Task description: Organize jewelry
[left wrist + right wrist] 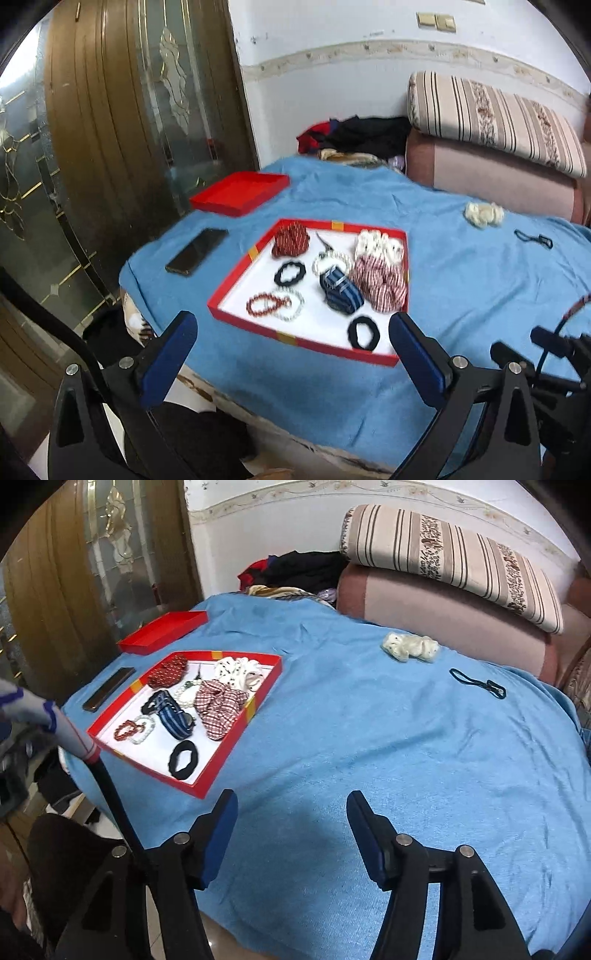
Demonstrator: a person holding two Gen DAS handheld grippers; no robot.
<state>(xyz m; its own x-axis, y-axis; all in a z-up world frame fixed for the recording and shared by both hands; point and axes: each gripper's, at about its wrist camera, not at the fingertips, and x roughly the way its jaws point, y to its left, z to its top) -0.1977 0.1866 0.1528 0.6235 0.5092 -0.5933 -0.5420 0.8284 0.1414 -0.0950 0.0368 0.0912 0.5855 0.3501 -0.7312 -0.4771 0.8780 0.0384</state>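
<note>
From the left wrist, the left tongs (291, 332) stand spread wide and empty, the red tray (236, 284) of bracelets and scrunchies just ahead between the tips. From the right wrist, the right tongs (291, 812) gape empty over the blue cloth (369, 738); the tray lies ahead-left, a cream scrunchie (410, 647) and black hair tie (476, 685) far ahead-right.

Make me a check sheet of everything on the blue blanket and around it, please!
Surface: blue blanket, wrinkled.
Job's things: red tray holds scrunchies, bead bracelets and black hair ties; white scrunchie and dark hair tie lie outside on the blanket.
Clutter: phone and red lid beside the tray.
Grippers: left gripper open, empty; right gripper open, empty.
Cables: dark cable at the left edge of the right wrist view.
Surroundings: striped cushion, clothes pile, glass door.
</note>
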